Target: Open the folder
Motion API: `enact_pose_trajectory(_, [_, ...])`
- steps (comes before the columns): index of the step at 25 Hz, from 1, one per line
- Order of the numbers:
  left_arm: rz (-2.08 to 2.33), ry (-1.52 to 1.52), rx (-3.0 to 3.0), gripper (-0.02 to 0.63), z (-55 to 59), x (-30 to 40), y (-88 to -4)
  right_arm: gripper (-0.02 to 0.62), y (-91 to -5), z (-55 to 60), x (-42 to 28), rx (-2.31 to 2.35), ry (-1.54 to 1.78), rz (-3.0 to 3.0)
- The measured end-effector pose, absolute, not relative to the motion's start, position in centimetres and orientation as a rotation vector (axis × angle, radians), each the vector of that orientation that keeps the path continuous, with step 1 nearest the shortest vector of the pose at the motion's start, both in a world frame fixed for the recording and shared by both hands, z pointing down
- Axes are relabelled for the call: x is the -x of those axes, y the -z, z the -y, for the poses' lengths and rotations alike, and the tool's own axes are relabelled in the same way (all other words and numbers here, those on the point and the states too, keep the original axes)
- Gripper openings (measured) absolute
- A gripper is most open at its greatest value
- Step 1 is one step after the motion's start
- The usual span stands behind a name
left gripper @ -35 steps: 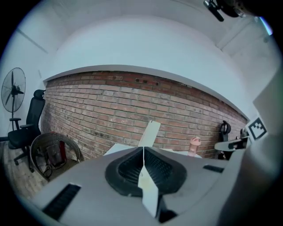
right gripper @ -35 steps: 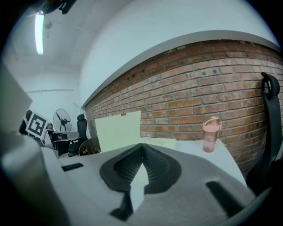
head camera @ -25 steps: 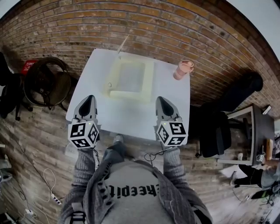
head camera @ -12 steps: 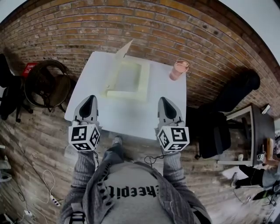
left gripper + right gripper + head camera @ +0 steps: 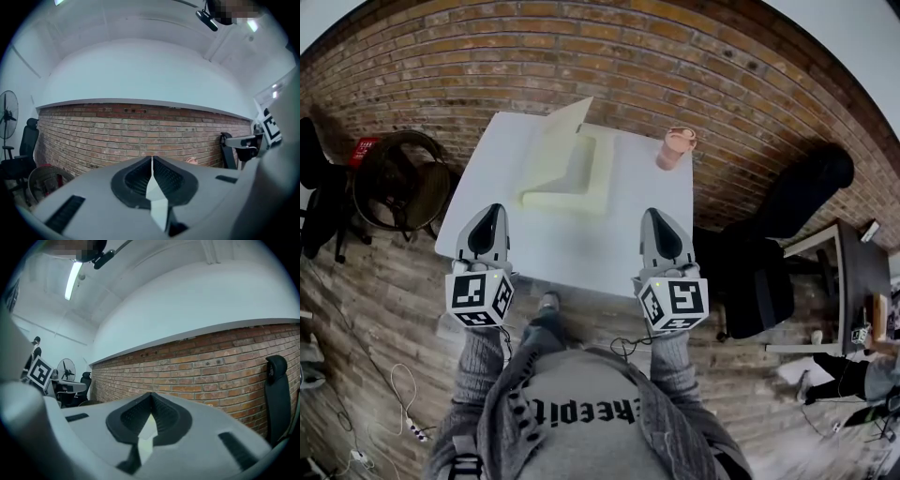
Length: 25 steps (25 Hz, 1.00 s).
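On the floor at far left: a round dark thing [image 5: 398,178], no part in the task

Near left edge of the table [image 5: 581,246]: left gripper [image 5: 488,223], claw pinched fully together with nothing in it, well short of the folder; a second ago it was in much the same spot and just as closed

Far middle of the table: folder [image 5: 572,173], pale yellow, untouched by either claw. Its cover stands up from the far left side as a broad slanted sheet. A second ago the cover showed only as a thin sliver, and half a second ago as a small wedge. The table and cup have also slid in the head view, so part of that growth may be the camera's shift rather than the cover swinging. Judged state: cover already lifted off the pages, not yet laid flat

Near right edge of the table: right gripper [image 5: 659,225], claw likewise closed and empty, clear of the folder, place and state unchanged

Far right corner: a pink cup [image 5: 677,147], upright, apart from the folder

Off the table at right: a black chair [image 5: 759,281]

Remaining work, as judged: little, perhaps only pressing the cover down
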<state>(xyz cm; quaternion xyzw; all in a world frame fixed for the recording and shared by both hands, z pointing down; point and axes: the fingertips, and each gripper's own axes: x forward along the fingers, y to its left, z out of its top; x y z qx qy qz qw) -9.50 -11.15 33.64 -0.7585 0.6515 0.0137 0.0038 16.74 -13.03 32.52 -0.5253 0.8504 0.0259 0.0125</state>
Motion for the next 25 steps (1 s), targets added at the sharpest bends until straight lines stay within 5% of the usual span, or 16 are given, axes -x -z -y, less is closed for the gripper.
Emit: enact_pose_trajectory(25, [-2.022,-0.042,2.352,0.014,9.6,7.4,-32.9,0.003,-30.6,10.8,-19.4,1.64,-0.128,-2.575])
